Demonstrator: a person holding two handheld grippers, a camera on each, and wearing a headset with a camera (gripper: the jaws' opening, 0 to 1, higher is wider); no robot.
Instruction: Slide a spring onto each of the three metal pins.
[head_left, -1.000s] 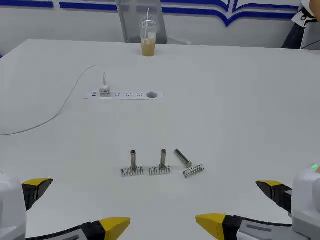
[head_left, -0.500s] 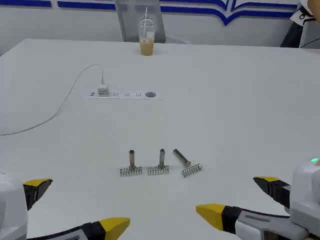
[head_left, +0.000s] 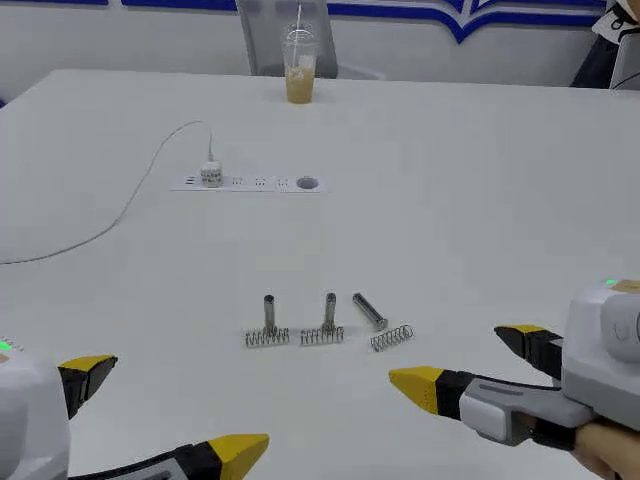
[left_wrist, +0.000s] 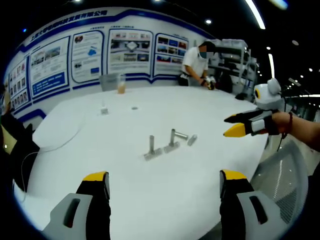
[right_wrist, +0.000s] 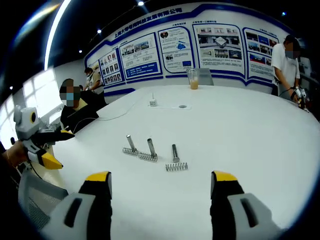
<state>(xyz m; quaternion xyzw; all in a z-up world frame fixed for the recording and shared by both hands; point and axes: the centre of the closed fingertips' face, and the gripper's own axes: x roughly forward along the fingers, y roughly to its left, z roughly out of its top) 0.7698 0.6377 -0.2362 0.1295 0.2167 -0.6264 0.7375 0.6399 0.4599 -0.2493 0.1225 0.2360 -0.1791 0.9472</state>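
Two metal pins (head_left: 269, 308) (head_left: 330, 306) stand upright on the white table, and a third pin (head_left: 368, 311) lies on its side to their right. A spring lies flat in front of each: the left spring (head_left: 266, 338), the middle spring (head_left: 322, 336) and the right spring (head_left: 391, 338). My left gripper (head_left: 165, 410) is open at the near left edge, well short of the pins. My right gripper (head_left: 462, 358) is open at the near right, a little right of the lying pin. In the right gripper view, the lying pin (right_wrist: 174, 152) and its spring (right_wrist: 176, 166) sit ahead of the right gripper (right_wrist: 160, 176).
A white power strip (head_left: 250, 184) with a plug and a cable trailing left lies mid-table. A plastic cup of iced drink (head_left: 298, 70) stands at the far edge, with a chair behind it. People (right_wrist: 75, 102) sit or stand around the table. Bare tabletop surrounds the pins.
My right gripper has moved up and forward, closer to the lying pin and its spring. The left gripper has barely moved. The pins and springs lie as before.
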